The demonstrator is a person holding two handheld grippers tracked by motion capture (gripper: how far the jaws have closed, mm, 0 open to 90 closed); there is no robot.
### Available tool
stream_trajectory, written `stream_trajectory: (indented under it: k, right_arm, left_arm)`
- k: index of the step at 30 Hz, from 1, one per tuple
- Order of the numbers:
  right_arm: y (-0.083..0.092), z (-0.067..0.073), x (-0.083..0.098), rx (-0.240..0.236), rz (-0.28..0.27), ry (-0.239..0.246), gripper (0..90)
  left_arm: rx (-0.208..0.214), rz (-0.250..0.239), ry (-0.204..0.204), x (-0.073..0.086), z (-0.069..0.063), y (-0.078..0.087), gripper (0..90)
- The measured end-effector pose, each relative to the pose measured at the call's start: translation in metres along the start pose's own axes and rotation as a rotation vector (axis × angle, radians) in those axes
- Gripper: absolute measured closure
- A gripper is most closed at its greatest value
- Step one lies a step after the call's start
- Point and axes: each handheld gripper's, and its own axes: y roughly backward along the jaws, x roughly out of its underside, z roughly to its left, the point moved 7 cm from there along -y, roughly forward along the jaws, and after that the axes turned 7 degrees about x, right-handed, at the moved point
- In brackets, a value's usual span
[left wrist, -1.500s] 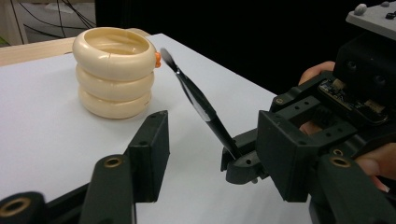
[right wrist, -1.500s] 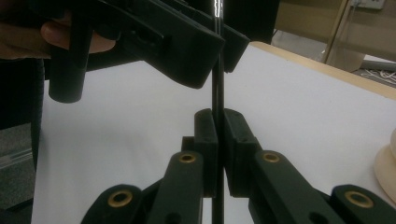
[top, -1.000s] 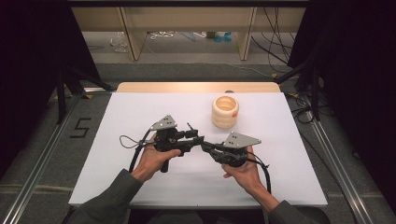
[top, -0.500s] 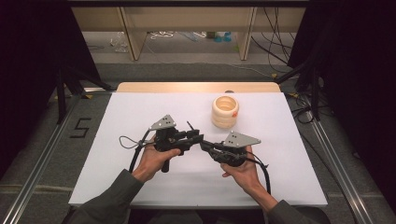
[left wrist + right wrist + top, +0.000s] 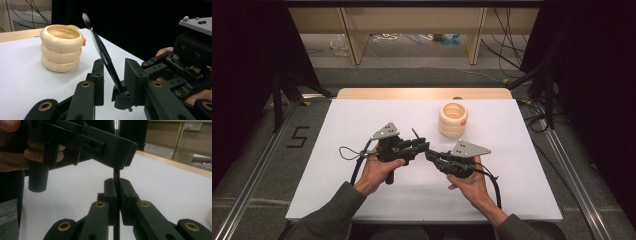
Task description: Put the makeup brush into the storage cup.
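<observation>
A thin black stick [image 5: 100,47] with a small white tip stands tilted between the two grippers over the middle of the white table [image 5: 362,115]. My right gripper [image 5: 117,187] is shut on the stick's [image 5: 116,173] lower end. My left gripper [image 5: 113,72] is open, one jaw on each side of the stick without touching it. In the high view the left gripper [image 5: 422,145] and the right gripper [image 5: 432,156] meet tip to tip, and the stick [image 5: 416,135] pokes up between them. Each gripper is held in one of the person's hands.
A stack of three cream rings [image 5: 453,120] with a small orange piece at its side stands on the table beyond the grippers, toward the back right; it stands behind the stick as the ring stack [image 5: 61,50]. Cables lie on the floor behind the table.
</observation>
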Motion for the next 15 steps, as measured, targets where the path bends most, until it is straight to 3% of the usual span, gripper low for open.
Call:
stream_trajectory:
  k: [6,9,12,15]
  right_arm:
    - [-0.0004,0.0003,-0.0008,0.002,-0.011,-0.003,85.5]
    - [0.0002,0.0017,0.0000,-0.006,0.002,-0.012,85.5]
    - [-0.0006,0.0018,0.0011,-0.007,0.006,-0.010,85.6]
    - [-0.0017,0.0032,0.0019,-0.017,0.002,-0.011,85.5]
  left_arm:
    - [0.004,0.000,-0.016,-0.0001,0.0001,-0.0002,73.5]
    - [0.001,-0.006,0.004,0.0002,0.0006,0.0003,76.4]
    - [0.021,-0.008,0.001,0.0006,0.0007,0.0005,79.1]
    - [0.048,-0.014,0.028,0.0012,-0.0016,-0.0002,82.7]
